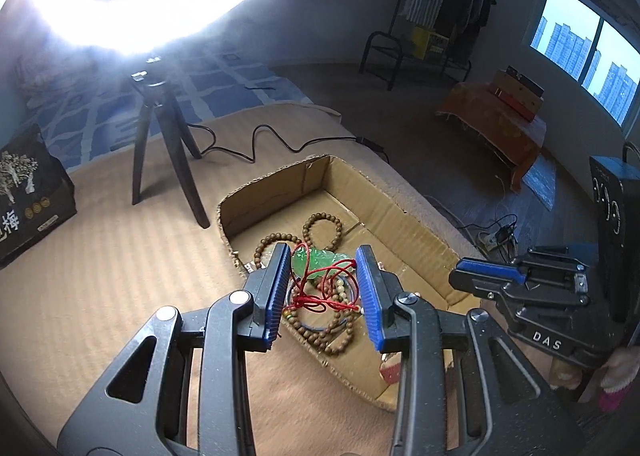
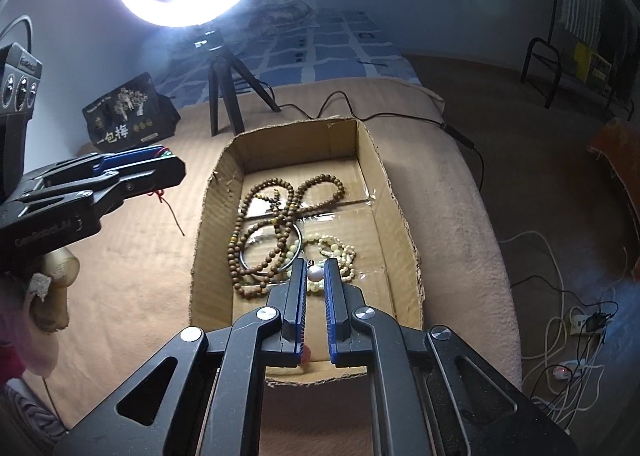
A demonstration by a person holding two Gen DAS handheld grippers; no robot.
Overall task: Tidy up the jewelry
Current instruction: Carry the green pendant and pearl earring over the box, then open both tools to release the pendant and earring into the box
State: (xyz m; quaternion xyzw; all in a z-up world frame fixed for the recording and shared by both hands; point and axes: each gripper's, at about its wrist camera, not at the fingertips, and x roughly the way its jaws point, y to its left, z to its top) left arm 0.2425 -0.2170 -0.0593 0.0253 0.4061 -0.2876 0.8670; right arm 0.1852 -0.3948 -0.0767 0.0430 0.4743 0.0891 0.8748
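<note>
We carry the green pendant (image 1: 320,262), clamped by its red cord (image 1: 320,296) in the left tool (image 1: 323,292), over the cardboard box (image 2: 376,160); we keep the right tool (image 2: 315,296), nearly together on a white bead (image 2: 315,274), clear of it

Cardboard box (image 2: 400,216): matt, rough torn rims, glossy tape on floor. Wooden bead strands (image 2: 280,216), dull brown. Green pendant (image 1: 320,262) glassy, translucent. Red cord (image 1: 320,296) woven. Ribbed tan blanket (image 1: 100,276), soft cloth.

Tan blanket (image 2: 132,276), cardboard box (image 2: 400,224), tripod (image 2: 224,96)
</note>
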